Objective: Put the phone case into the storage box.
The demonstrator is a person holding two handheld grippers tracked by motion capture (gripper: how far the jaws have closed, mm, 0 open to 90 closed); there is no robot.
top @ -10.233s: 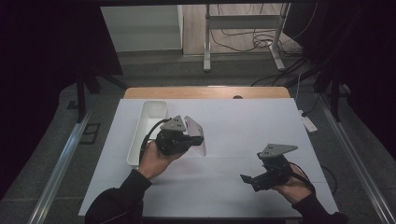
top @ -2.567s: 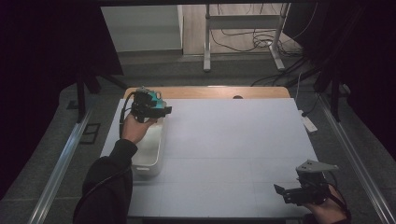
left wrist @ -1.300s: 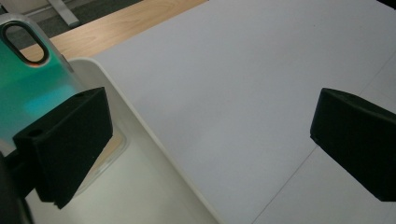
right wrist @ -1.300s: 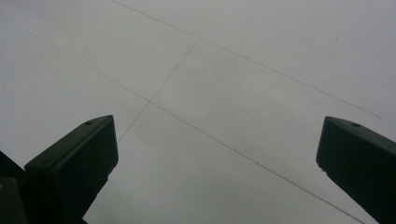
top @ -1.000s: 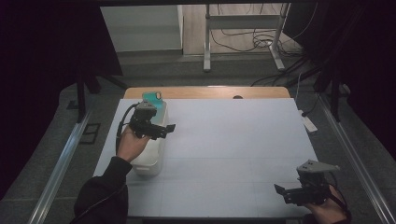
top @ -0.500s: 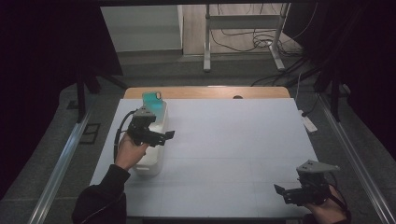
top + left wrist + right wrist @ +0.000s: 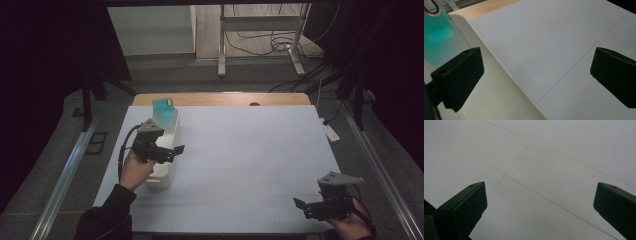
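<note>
Since my left gripper hangs released above the white tray, teal card beyond, I'd lift clear without clipping its rim.

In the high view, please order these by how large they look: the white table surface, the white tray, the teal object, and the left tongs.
1. White table surface.
2. White tray.
3. Left tongs, though nearer the camera, which makes this rank unsure.
4. Teal object.

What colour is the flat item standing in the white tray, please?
Translucent teal-green item, clearest in the left gripper view.
</note>
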